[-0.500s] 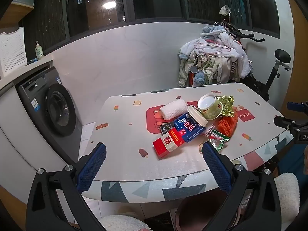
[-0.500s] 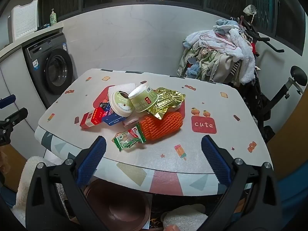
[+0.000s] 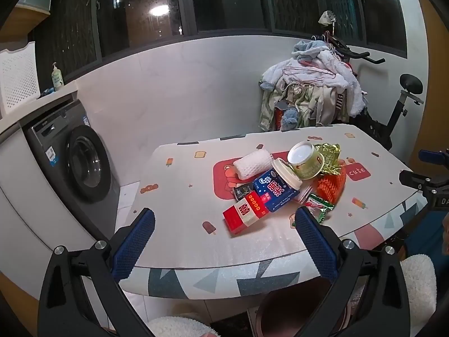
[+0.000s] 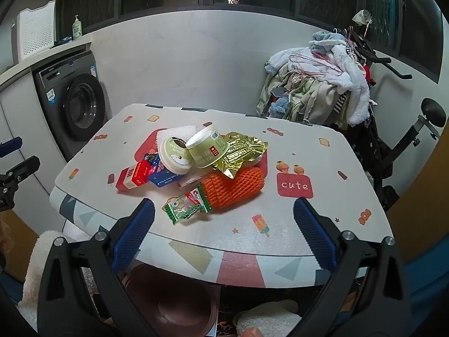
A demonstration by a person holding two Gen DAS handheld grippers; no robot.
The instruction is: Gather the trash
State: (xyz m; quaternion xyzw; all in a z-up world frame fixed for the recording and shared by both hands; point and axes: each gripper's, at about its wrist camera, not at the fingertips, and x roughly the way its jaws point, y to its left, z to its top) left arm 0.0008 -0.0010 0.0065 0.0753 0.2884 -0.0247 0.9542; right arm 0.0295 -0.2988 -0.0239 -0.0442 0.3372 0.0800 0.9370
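A pile of trash lies on the patterned table (image 3: pixel 182 196) (image 4: pixel 322 224): a red and white carton (image 3: pixel 244 214) (image 4: pixel 132 176), a blue packet (image 3: pixel 275 190) (image 4: pixel 161 174), a green paper cup (image 3: pixel 306 160) (image 4: pixel 207 148) on its side, its lid (image 4: pixel 176 156), white foam netting (image 3: pixel 252 164), orange foam netting (image 3: pixel 331 184) (image 4: pixel 233 189), gold foil (image 3: pixel 328 157) (image 4: pixel 241 151) and a green snack wrapper (image 3: pixel 320 207) (image 4: pixel 186 207). My left gripper (image 3: pixel 224 240) hangs open over the table's near edge, short of the carton. My right gripper (image 4: pixel 224 234) is open too, short of the wrapper.
A brown bin (image 4: pixel 171 300) (image 3: pixel 306 309) stands on the floor under the table's near edge. A washing machine (image 3: pixel 75 163) (image 4: pixel 75 101) is at the left. Behind the table an exercise bike (image 3: pixel 393 112) (image 4: pixel 407 129) carries a heap of clothes (image 3: pixel 308 90) (image 4: pixel 317 90).
Both views have shifted only slightly; the trash pile has not moved and both grippers stay open.
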